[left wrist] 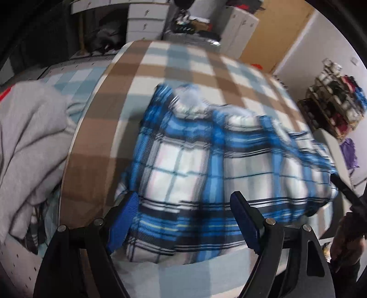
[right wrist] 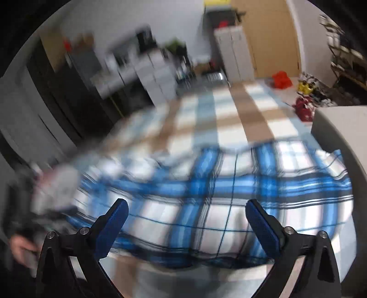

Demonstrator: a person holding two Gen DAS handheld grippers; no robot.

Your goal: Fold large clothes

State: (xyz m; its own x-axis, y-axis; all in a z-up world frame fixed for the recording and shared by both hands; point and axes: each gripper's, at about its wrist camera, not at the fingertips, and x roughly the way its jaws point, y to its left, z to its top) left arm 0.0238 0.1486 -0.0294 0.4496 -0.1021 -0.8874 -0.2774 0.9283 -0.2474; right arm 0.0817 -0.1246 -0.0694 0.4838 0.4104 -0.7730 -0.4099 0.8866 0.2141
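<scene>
A blue, white and black plaid shirt (left wrist: 206,165) lies bunched on a table covered with a brown, white and pale blue checked cloth (left wrist: 174,68). My left gripper (left wrist: 185,207) hovers over the shirt's near edge, its blue pads wide apart and gripping nothing. In the right wrist view the same shirt (right wrist: 218,194) spreads across the cloth (right wrist: 240,112), blurred by motion. My right gripper (right wrist: 187,205) is open above the shirt's near part, and its pads touch no fabric.
A grey garment (left wrist: 29,146) is heaped at the table's left edge. White drawer units (left wrist: 146,20) and a cluttered shelf (left wrist: 337,107) stand beyond. A person's hand (left wrist: 348,236) shows at the right. Red and yellow items (right wrist: 305,100) sit on the floor past the table.
</scene>
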